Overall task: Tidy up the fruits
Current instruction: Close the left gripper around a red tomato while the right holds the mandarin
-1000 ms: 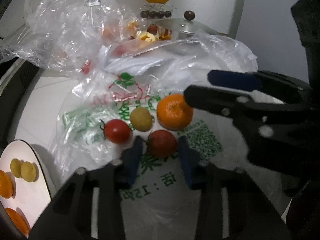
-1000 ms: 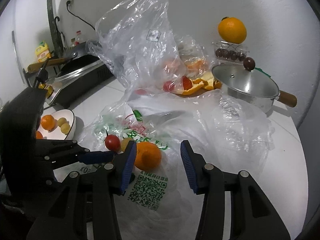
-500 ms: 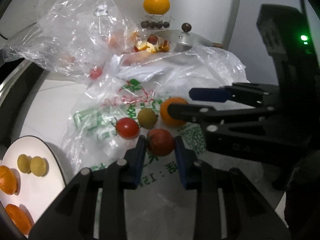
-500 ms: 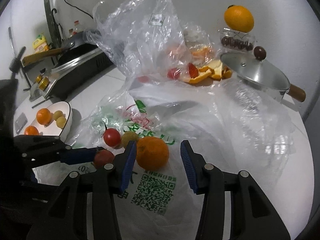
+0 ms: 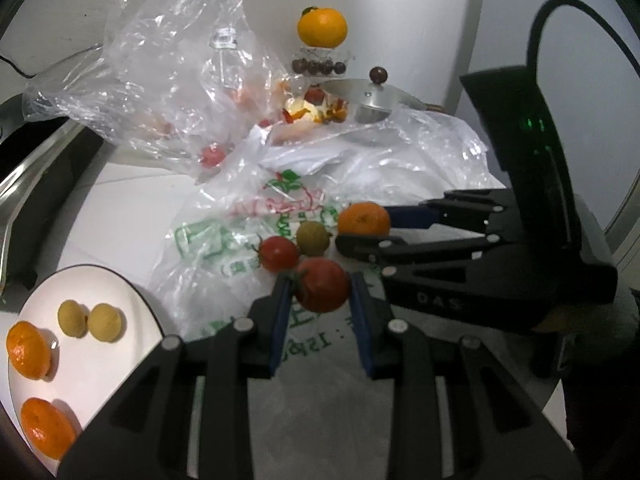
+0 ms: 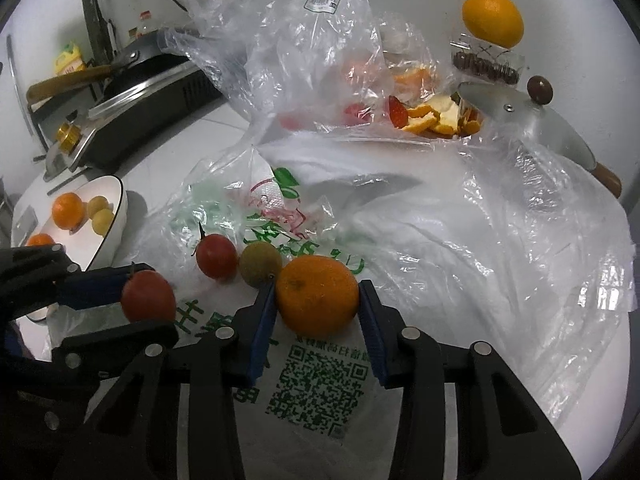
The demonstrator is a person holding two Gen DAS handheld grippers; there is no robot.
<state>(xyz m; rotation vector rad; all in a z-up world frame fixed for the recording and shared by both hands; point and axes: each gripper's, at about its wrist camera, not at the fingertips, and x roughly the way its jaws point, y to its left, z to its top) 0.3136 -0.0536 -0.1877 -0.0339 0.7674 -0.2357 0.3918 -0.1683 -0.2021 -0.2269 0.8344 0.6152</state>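
My left gripper [image 5: 320,292] is shut on a red tomato [image 5: 322,284] and holds it above the printed plastic bag [image 5: 224,236]. The tomato also shows in the right wrist view [image 6: 148,296]. My right gripper [image 6: 318,300] has closed its blue pads on a small orange [image 6: 317,295], which still rests on the bag. The orange also shows in the left wrist view [image 5: 363,219]. A second tomato [image 6: 216,256] and a greenish-yellow fruit [image 6: 260,264] lie on the bag just left of the orange.
A white plate [image 5: 116,280] at the lower left holds two oranges and two small yellow fruits. Crumpled clear bags [image 6: 280,52], orange peels [image 6: 428,116], a lidded pot [image 6: 532,116] and an orange on a box [image 6: 492,20] stand behind. A stove [image 6: 136,96] is far left.
My left gripper closed on the red tomato and lifted it back toward the plate side. My right gripper moved forward and closed around the orange.
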